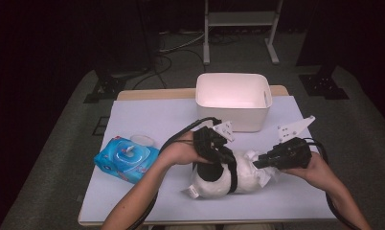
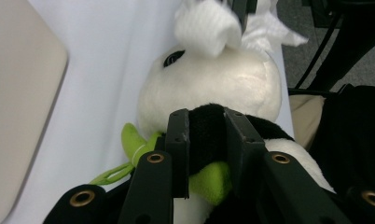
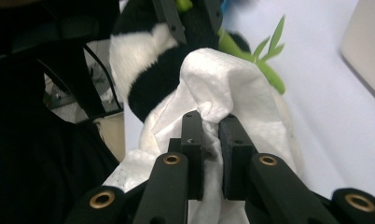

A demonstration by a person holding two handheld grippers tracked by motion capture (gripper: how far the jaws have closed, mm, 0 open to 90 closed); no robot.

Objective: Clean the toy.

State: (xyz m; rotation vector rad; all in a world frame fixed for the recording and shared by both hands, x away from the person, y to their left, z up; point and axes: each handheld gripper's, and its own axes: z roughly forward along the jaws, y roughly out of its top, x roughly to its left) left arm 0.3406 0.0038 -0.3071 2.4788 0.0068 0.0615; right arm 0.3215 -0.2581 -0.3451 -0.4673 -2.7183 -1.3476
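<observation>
A black-and-white plush panda with green bamboo leaves lies on the white table near the front edge. My left gripper comes down on it from above, and its jaws are shut on a black part of the panda, beside a green piece. My right gripper reaches in from the right. Its jaws are shut on a white wipe that is draped over the panda's head. The same wipe lies bunched on top of the head.
An open blue pack of wipes lies at the front left, with a small white oval piece behind it. A white bin stands at the back of the table. Beyond the table are a metal stand and cables on the floor.
</observation>
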